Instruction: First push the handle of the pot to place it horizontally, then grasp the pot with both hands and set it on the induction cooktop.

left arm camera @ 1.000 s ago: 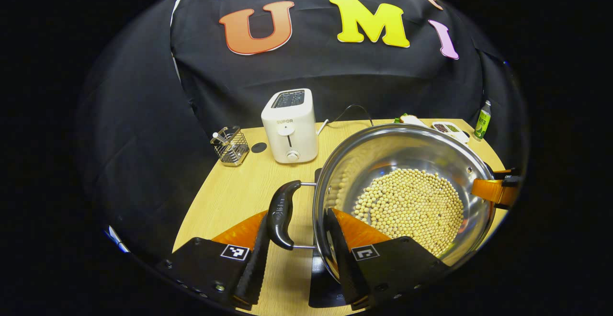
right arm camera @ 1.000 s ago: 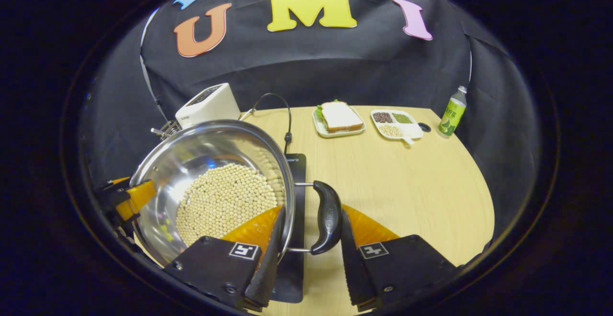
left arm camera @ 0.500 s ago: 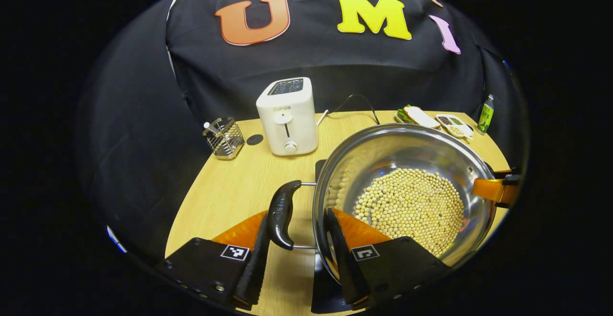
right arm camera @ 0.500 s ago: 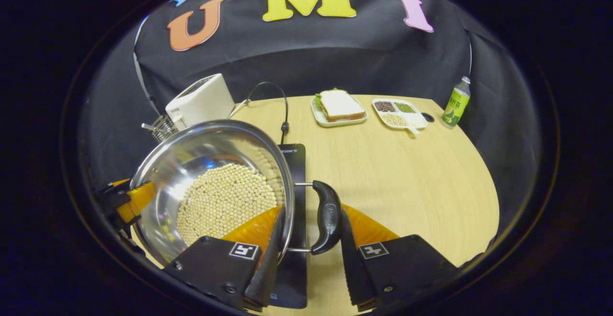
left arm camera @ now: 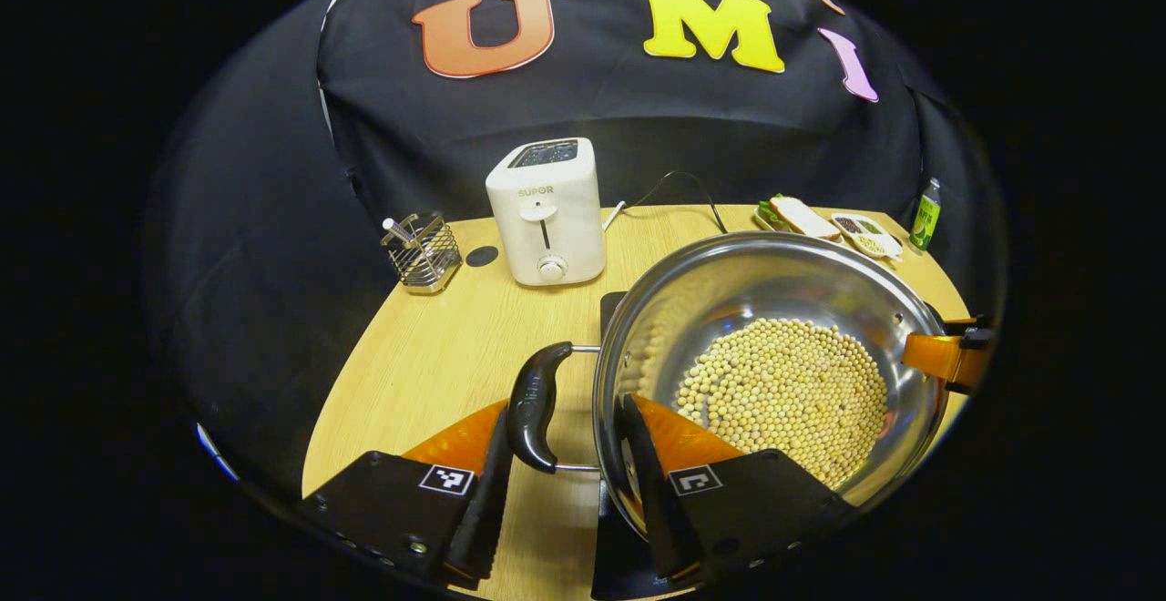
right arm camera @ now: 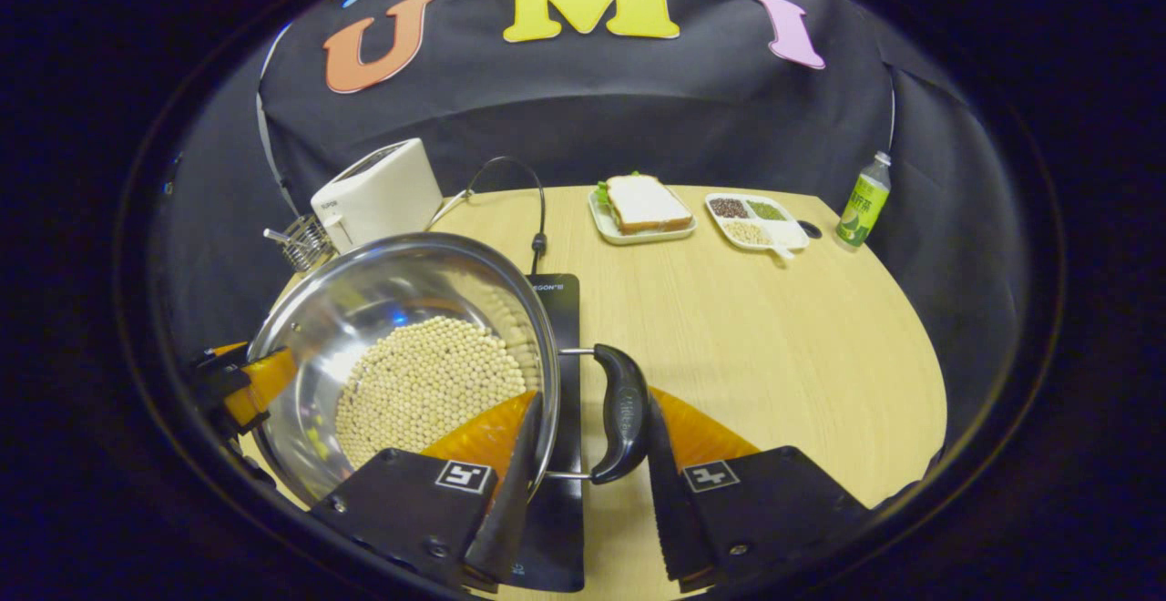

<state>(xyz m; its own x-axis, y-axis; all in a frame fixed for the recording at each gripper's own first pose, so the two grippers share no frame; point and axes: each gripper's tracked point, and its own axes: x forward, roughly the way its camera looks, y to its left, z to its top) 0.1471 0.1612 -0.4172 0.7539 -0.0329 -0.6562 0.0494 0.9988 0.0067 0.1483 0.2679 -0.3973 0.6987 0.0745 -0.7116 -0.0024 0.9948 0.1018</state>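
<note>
The round stainless-steel pot of pale beans sits over the flat black induction cooktop on the wooden counter — whether resting or held just above, I cannot tell. Each tool — left tool, right tool — brackets the rim and a black side handle, seemingly clamped.

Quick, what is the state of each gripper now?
Left gripper: closed on the pot's left handle and the rim beside it.
Right gripper: closed on the pot's right handle and the rim beside it.
</note>
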